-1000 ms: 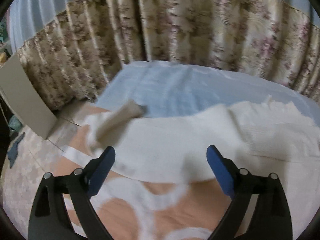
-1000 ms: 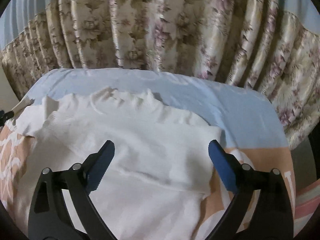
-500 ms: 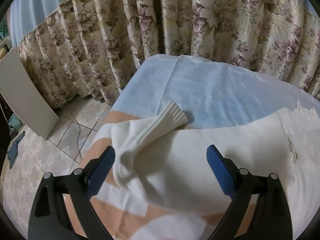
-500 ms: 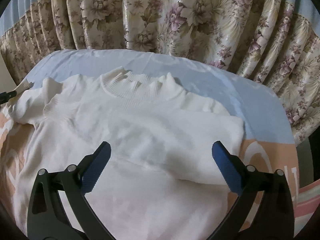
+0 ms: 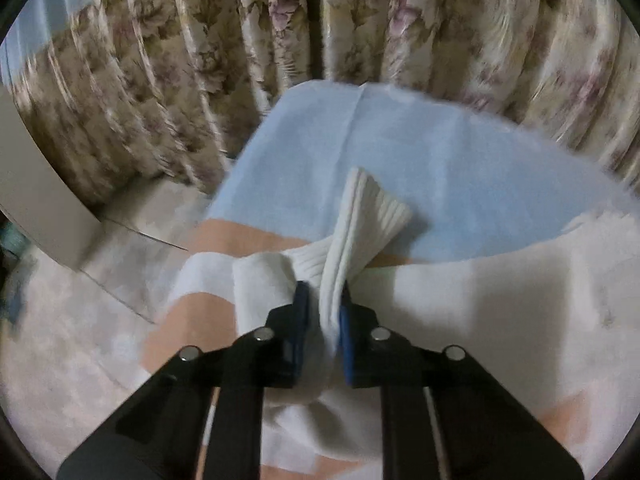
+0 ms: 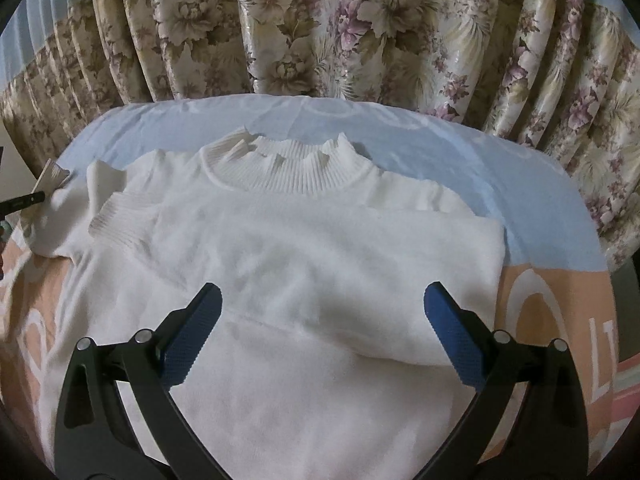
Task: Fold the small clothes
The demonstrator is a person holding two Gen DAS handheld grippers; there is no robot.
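Here, left gripper point(image 5: 324, 312) pressed together on the sleeve point(image 5: 360, 232) of a white knit sweater point(image 6: 304, 248), blue pads point(image 5: 301, 308) squeezing the fabric just behind the ribbed cuff point(image 5: 374, 208). Cuff fanned out ahead of the fingertips, above pale blue cloth point(image 5: 420, 152). More white knit spread to the right of this gripper and bunched under it. Beyond the cuff, flowered curtain point(image 5: 280, 32) hanging past the far edge of the cloth; off to the left, tiled floor point(image 5: 80, 320) and a pale flat board point(image 5: 36, 200), blurred.

Right gripper point(image 6: 322, 328) spread wide, pinching nothing, blue pads point(image 6: 192, 332) poised over the sweater's body. Sweater laid flat ahead of and beneath it, ribbed collar point(image 6: 288, 168) at the far end, one sleeve folded across the chest with its cuff lying to the left of the collar. Far to the left of this gripper, the other cuff raised at the sweater's edge, a dark gripper tip touching it. Under the garment, a peach blanket with white pattern point(image 6: 540, 300), showing on both sides, and the pale blue cloth past the collar.
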